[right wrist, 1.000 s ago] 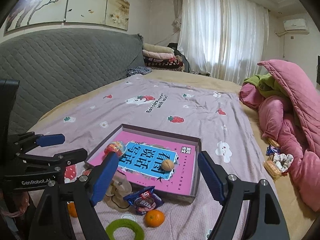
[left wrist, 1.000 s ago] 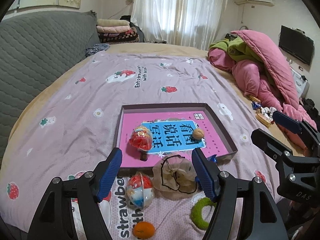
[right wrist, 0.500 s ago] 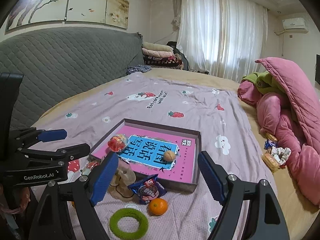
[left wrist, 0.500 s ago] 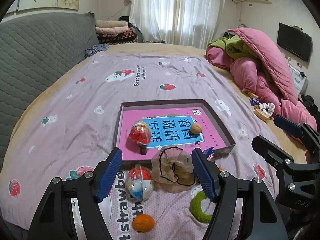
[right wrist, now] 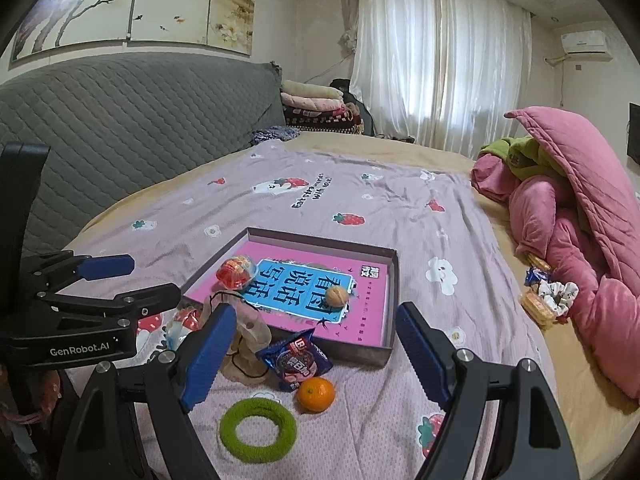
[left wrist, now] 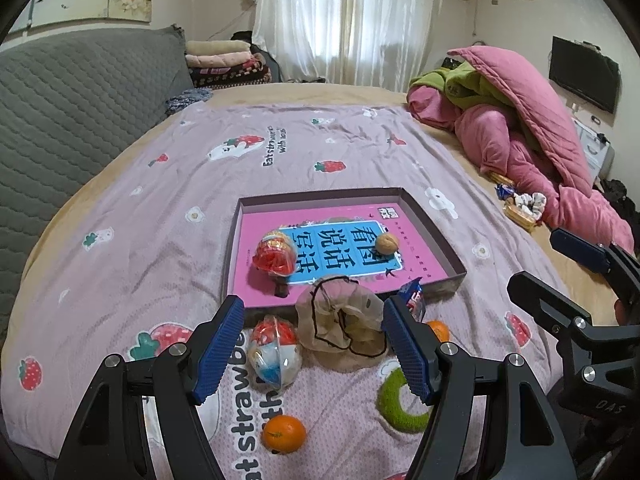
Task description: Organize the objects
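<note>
Box half filled, loose items waiting on the bed

The box (left wrist: 436,232) holds a walnut (left wrist: 387,243) and capsule (left wrist: 276,257); at its 6 o'clock lie the pouch (left wrist: 340,322), orange (left wrist: 284,434) and ring (left wrist: 396,398), probably next. Left tool (left wrist: 314,354) and right tool (right wrist: 310,354) hover with jaws apart, empty.

The bedsheet (left wrist: 168,208) is lilac with red strawberries and white flowers. The shallow box (left wrist: 434,236) has dark walls and a pink floor bearing a blue panel. A green ring (right wrist: 258,428), an orange tangerine (right wrist: 315,394), a blue snack packet (right wrist: 294,360) and a pink quilt (right wrist: 592,216) show.
</note>
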`<state>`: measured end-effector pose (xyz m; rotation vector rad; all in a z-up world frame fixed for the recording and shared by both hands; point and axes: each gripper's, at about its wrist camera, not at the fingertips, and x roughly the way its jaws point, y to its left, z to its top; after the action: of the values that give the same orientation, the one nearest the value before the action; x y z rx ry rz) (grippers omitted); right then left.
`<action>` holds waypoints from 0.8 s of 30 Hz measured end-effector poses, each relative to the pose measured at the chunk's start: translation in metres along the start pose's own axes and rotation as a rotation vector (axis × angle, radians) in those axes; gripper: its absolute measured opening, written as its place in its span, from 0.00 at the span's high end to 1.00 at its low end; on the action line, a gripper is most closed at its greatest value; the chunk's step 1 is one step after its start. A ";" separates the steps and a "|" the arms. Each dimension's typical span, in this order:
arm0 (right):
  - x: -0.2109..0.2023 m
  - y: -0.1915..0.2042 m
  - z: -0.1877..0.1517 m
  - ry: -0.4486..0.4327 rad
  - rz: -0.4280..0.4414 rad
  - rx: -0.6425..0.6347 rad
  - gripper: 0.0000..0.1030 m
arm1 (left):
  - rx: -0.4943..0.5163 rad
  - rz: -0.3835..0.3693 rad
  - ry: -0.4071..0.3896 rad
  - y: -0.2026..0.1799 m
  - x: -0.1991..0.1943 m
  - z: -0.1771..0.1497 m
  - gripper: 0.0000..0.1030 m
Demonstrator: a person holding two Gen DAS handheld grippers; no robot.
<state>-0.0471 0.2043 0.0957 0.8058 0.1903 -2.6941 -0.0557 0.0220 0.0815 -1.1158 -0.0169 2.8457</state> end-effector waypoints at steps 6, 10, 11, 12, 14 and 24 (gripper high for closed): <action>-0.005 0.000 -0.006 0.006 0.005 0.010 0.21 | 0.009 0.002 0.009 -0.002 -0.002 -0.007 0.29; -0.008 0.003 -0.010 0.016 -0.001 -0.001 0.21 | 0.012 0.001 0.006 -0.004 -0.004 -0.010 0.29; -0.008 0.003 -0.011 0.017 -0.001 0.000 0.21 | 0.012 0.000 0.007 -0.004 -0.005 -0.011 0.29; -0.009 0.003 -0.012 0.018 -0.003 0.002 0.21 | 0.012 0.000 0.008 -0.004 -0.005 -0.012 0.29; -0.010 0.002 -0.014 0.019 -0.001 0.006 0.21 | 0.018 0.003 0.009 -0.005 -0.005 -0.013 0.29; -0.015 0.000 -0.023 0.031 -0.024 -0.008 0.21 | 0.022 0.007 0.016 -0.003 -0.011 -0.022 0.29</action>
<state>-0.0234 0.2128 0.0845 0.8489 0.2199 -2.7027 -0.0327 0.0239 0.0727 -1.1366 0.0187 2.8359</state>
